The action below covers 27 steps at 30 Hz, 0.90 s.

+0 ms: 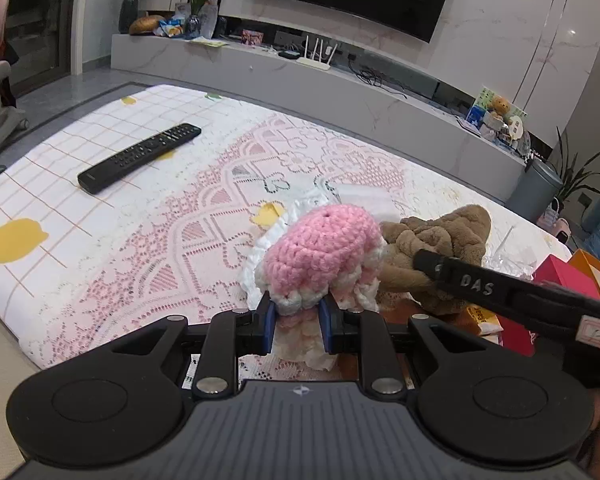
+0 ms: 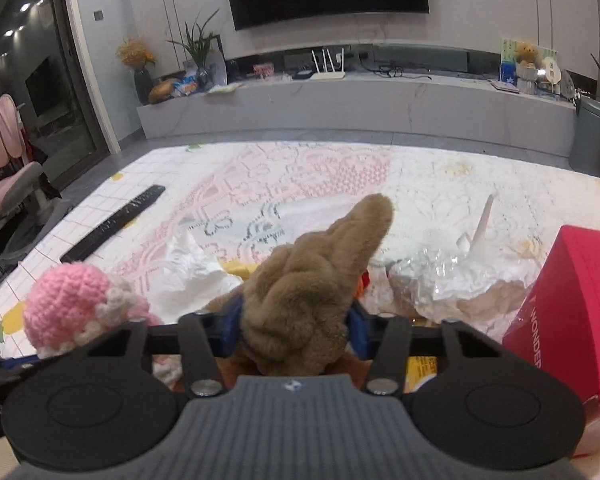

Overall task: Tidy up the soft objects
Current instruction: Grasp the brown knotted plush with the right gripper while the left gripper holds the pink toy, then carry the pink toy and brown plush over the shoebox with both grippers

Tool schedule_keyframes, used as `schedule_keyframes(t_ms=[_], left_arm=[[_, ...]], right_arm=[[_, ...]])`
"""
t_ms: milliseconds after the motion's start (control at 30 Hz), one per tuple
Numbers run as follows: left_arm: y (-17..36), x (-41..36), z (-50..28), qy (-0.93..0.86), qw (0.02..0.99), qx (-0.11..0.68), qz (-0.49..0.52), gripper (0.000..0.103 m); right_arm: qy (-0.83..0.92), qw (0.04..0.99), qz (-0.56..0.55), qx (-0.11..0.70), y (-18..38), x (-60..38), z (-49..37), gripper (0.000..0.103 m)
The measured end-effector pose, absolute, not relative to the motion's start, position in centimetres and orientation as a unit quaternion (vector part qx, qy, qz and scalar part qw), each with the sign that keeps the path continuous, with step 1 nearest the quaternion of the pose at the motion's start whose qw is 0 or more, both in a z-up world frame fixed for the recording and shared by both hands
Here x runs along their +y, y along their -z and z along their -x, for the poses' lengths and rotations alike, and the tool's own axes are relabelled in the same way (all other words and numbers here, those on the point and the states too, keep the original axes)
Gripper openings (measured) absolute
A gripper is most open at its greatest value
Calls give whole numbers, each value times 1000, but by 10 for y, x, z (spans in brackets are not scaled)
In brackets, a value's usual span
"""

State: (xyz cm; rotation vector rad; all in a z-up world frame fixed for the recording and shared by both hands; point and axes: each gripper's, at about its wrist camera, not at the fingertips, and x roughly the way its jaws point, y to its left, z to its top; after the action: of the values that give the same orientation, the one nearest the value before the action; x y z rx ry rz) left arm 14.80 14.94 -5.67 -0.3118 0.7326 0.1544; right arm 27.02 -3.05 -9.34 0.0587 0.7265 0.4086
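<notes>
The left gripper (image 1: 299, 316) pinches the pink crochet toy (image 1: 320, 256) between its blue pads, held over the lace tablecloth (image 1: 228, 200). The right gripper (image 2: 296, 326) clamps the brown plush toy (image 2: 312, 272), which sits at the pink toy's three o'clock, just beside it. A black remote (image 1: 140, 157) lies at ten o'clock, a red box (image 2: 572, 300) at three.

Pink crocheted yarn toy (image 1: 322, 250), knobbly; brown plush toy (image 2: 308, 280), fuzzy; lace cloth (image 1: 204, 216); crinkled glossy foil (image 2: 452, 280); matt black remote (image 1: 140, 158).
</notes>
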Motion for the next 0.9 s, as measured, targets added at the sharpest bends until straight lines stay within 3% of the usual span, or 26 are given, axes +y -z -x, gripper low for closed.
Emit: schedule_keyframes(t_ms=[133,900], left_arm=[[43,148,-139,-81,925,340,149,25],[-52,68,-79,28,958,266,98,25]], right_arm=[[-205,920,-35,333,78,-35,-262,39],[-187,957,-34,217,-33,-147,-130,39]])
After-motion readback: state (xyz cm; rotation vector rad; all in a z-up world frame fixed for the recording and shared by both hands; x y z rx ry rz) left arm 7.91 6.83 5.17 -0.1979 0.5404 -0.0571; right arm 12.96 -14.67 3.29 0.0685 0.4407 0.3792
